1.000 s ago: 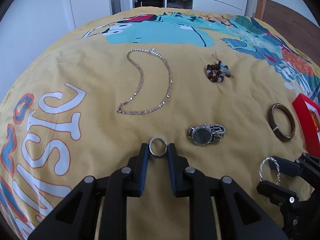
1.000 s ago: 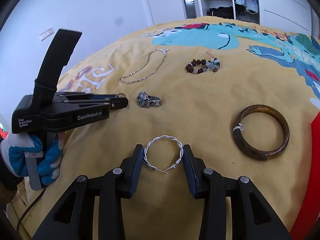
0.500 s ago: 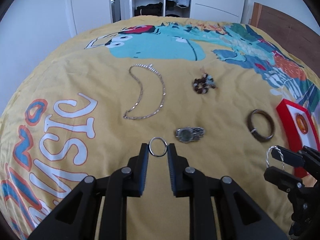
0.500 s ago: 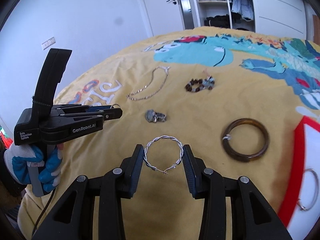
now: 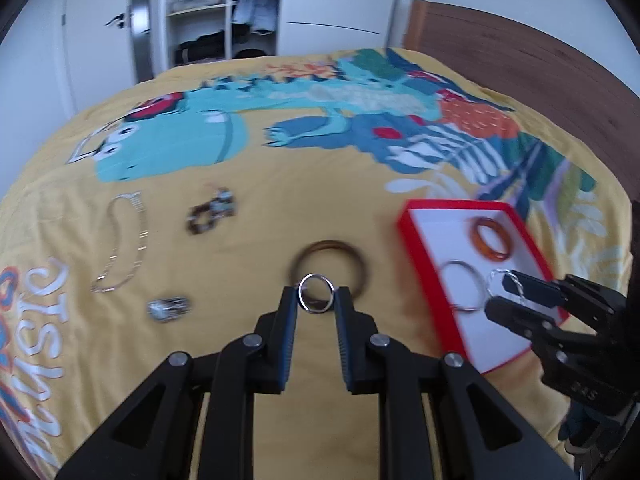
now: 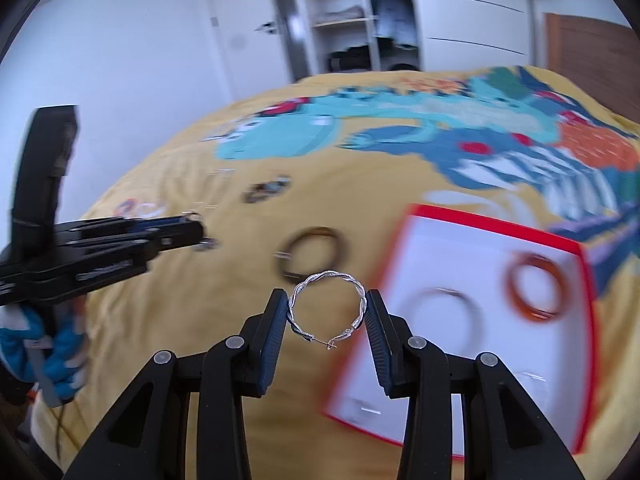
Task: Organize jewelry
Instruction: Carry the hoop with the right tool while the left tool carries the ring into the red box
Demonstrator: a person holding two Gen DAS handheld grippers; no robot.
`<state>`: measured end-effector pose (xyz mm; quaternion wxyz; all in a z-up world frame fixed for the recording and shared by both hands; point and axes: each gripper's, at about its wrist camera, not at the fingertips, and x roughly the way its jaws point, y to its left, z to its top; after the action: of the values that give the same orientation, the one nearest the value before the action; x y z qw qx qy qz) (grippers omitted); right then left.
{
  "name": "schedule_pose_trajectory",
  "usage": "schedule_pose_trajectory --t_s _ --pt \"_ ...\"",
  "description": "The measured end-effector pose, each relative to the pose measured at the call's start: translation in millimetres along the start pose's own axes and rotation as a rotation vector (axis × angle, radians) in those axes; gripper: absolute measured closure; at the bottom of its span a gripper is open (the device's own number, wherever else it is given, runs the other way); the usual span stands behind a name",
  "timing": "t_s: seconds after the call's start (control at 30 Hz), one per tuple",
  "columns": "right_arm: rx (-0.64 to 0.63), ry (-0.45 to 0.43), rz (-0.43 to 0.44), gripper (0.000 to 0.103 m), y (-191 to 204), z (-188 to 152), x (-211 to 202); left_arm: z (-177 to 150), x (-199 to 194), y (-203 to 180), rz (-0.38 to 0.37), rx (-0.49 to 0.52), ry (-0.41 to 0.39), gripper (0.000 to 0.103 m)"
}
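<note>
Your left gripper hangs above the yellow bedspread, fingers level and aimed forward, clamped on a small silver ring standing upright, its opening facing the camera. To its right, your right gripper pinches a twisted silver hoop earring by its sides, clasp end nearest you, at the near-left edge of the red-rimmed tray. A brown bangle lies flat just beyond the ring

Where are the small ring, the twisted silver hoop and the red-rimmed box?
small ring (image 5: 316,298): left wrist view, its lower band.
twisted silver hoop (image 6: 326,276): right wrist view, top of its twisted band.
red-rimmed box (image 5: 416,246): left wrist view, its left red rim.
</note>
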<state>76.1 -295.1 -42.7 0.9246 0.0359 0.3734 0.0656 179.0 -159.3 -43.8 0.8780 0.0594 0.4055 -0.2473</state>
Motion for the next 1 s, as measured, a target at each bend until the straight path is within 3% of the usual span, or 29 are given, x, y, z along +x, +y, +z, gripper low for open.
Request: schedule_pose_trajectory --t_s 0.23,0.5,0.73,1.0 --pt "0.068 0.034 -0.108 0.064 -72 -2 -2 2 24 -73 -0.102 0.077 0.034 0.085" --pt "0.075 0.143 -0.106 0.064 -105 -6 25 -11 56 -130 -0.155 0.176 0.126 0.085" --pt "0.067 0.197 -0.114 0.063 -111 -18 36 -23 78 -138 -0.144 0.188 0.189 0.085" --pt "0.043 0.212 -0.116 0.063 -109 -21 44 -29 87 -142 -0.126 0.202 0.204 0.085"
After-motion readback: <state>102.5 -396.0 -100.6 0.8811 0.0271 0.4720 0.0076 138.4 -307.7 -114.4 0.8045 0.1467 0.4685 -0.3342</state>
